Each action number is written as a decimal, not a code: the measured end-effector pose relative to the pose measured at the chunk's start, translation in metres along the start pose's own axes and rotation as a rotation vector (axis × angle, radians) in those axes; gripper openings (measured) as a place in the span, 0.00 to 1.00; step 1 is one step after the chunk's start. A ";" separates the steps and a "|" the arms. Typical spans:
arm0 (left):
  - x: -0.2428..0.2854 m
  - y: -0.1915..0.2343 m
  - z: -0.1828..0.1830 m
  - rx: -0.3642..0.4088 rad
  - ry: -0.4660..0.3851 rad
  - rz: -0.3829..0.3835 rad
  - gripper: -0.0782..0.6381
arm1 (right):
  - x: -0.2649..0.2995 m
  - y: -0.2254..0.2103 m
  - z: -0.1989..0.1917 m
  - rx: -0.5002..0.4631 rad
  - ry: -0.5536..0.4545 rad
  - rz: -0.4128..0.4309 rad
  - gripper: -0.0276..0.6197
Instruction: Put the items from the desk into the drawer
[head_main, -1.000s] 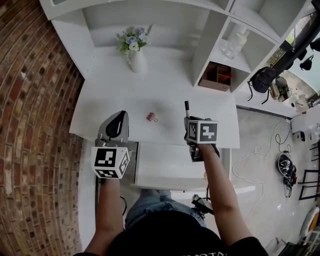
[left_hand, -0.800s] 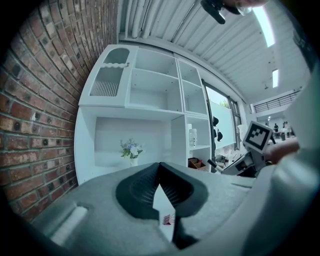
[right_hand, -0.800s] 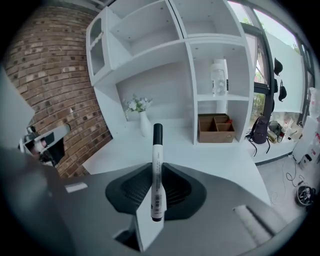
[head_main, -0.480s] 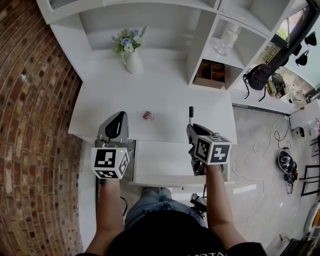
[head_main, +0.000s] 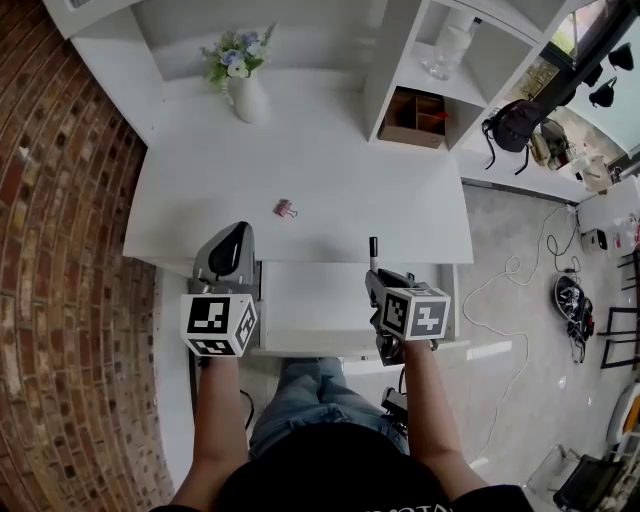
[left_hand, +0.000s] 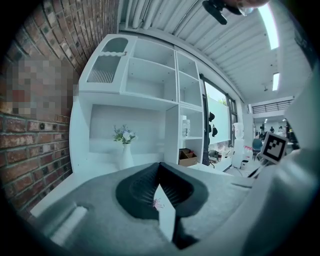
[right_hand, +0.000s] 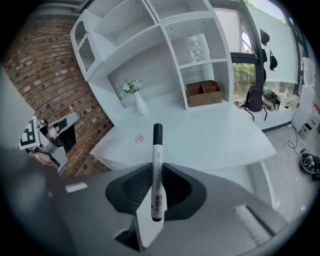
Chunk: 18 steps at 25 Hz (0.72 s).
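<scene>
Currently, the right gripper (head_main: 373, 282) is pinching a marker (head_main: 373, 256) between its jaws, seen plainly in the right gripper view, where the marker (right_hand: 157, 170) stands up out of the right gripper (right_hand: 156, 189) with its black cap on top and a barcode label low on the white barrel. From the head view I read the marker as held at the front edge of the desk (head_main: 350, 190), right of centre. Its cap lies over that edge and the barrel sits above the right part of the open drawer (head_main: 310, 300), which juts out from under the front edge. I cannot tell whether the marker touches anything below. The left gripper (head_main: 232, 252) hangs at the drawer's left side, just beyond the desk's front edge and towards its front-left corner. In its own view the left gripper (left_hand: 161, 186) has its jaw tips pressed together with nothing between them. A small pink clip (head_main: 285, 208) lies on the desk, left of centre and nearer the front edge than the back; it also shows in the right gripper view (right_hand: 139, 139) and, tiny, past the left jaws (left_hand: 157, 203). A white vase of flowers (head_main: 245, 95) stands near the back-left corner. A brown box (head_main: 413, 115) sits in the lower shelf compartment at the back-right corner, with a glass jar (head_main: 445, 50) on the shelf above it. A dark backpack (head_main: 510, 125) hangs beyond the desk's right edge.
</scene>
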<state>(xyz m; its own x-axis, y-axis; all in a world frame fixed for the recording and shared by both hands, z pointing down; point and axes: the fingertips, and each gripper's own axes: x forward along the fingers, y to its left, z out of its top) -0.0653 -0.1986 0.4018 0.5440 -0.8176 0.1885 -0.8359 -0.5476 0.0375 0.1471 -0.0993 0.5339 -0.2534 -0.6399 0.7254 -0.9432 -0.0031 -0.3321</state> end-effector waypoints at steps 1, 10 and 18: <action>0.001 -0.001 -0.005 -0.004 0.009 -0.003 0.11 | 0.002 -0.001 -0.008 0.014 0.018 0.006 0.17; 0.005 -0.014 -0.025 -0.023 0.048 -0.028 0.11 | 0.018 -0.027 -0.077 0.091 0.217 -0.016 0.17; 0.001 -0.015 -0.035 -0.030 0.072 -0.024 0.11 | 0.061 -0.051 -0.133 0.202 0.394 -0.023 0.17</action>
<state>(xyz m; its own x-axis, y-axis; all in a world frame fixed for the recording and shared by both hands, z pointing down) -0.0545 -0.1847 0.4353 0.5586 -0.7886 0.2571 -0.8248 -0.5607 0.0724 0.1516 -0.0363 0.6750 -0.3328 -0.2960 0.8953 -0.8984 -0.1891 -0.3964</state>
